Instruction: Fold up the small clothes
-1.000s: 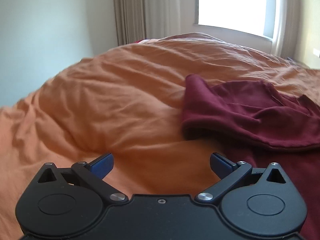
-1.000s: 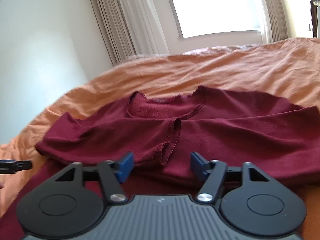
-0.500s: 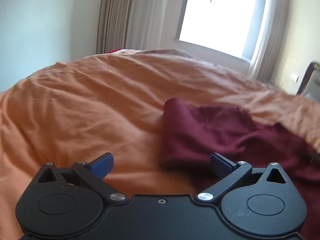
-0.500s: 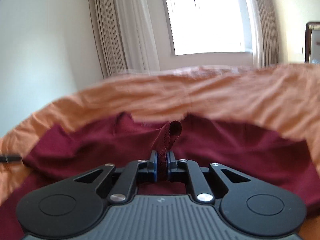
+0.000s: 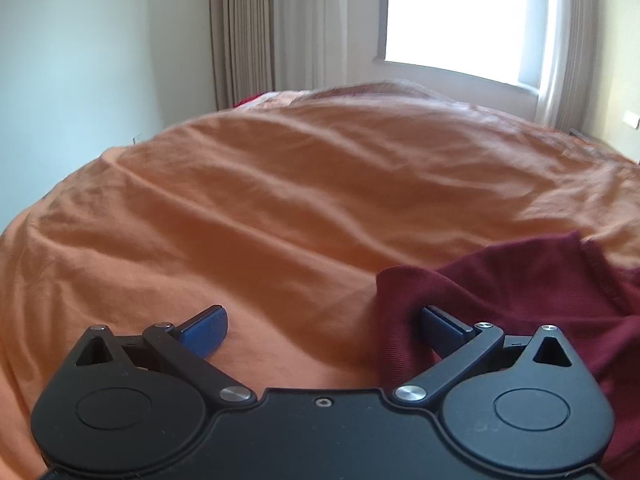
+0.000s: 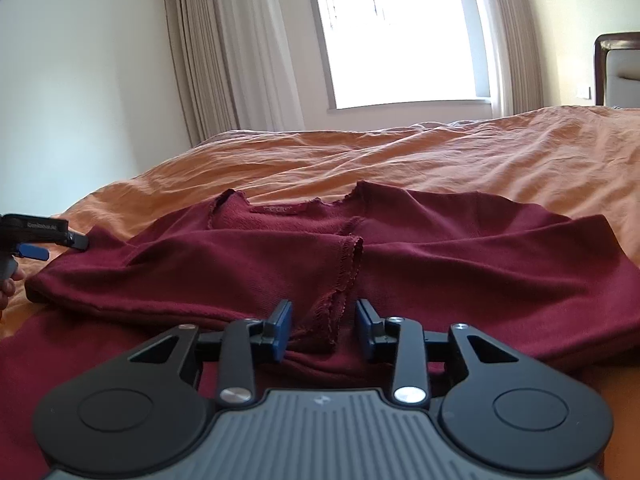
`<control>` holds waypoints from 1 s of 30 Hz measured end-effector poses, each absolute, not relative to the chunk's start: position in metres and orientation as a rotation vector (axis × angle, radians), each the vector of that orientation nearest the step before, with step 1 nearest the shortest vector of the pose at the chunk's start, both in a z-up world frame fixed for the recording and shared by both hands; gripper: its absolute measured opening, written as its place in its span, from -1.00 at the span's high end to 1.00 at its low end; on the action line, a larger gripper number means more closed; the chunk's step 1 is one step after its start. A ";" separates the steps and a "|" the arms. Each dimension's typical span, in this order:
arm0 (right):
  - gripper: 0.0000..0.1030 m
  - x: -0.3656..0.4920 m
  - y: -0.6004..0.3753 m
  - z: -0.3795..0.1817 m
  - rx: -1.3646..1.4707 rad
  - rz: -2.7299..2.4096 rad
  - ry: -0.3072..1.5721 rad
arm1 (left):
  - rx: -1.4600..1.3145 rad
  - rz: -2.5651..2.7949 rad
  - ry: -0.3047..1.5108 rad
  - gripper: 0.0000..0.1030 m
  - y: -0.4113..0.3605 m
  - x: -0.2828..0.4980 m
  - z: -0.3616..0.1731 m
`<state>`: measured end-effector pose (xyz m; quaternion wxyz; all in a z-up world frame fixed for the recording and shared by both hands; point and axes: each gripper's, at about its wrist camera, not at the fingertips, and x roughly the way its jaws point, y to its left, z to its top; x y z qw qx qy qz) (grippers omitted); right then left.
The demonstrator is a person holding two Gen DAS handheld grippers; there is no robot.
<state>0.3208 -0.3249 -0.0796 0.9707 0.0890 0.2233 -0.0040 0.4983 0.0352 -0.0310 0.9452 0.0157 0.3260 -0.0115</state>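
A dark red long-sleeved top (image 6: 440,264) lies on the orange bed cover (image 6: 440,160), neckline away from me and both sleeves folded across the chest. The two frilled cuffs (image 6: 344,276) meet in the middle. My right gripper (image 6: 322,320) is open just above the top, with the cuff ends lying loose between its blue pads. My left gripper (image 5: 320,320) is open at the top's left edge. Its right finger (image 5: 440,320) is tucked against a raised fold of the top (image 5: 500,288), while its left finger rests over bare cover. The left gripper (image 6: 40,240) also shows far left in the right wrist view.
The orange cover (image 5: 280,200) spreads wrinkled to the far side and left of the top. A wall, curtains (image 6: 224,60) and a bright window (image 6: 400,40) stand behind the bed. A dark headboard (image 6: 616,68) is at the right. A hand (image 6: 6,292) shows at the left edge.
My right gripper shut on the cuffs half a second ago and has now opened, leaving them on the top. My left gripper came down onto the top's left edge.
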 end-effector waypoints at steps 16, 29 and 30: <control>-0.06 0.321 -0.323 -0.089 0.166 -0.001 0.436 | 0.007 -0.082 0.604 -0.99 0.046 0.456 -0.026; -0.46 0.317 -0.322 -0.089 0.161 -0.010 0.424 | 0.018 -0.054 0.656 -0.99 0.051 0.420 -0.046; -0.50 0.316 -0.322 -0.088 0.161 -0.011 0.419 | 0.020 -0.049 0.657 -0.99 0.050 0.420 -0.044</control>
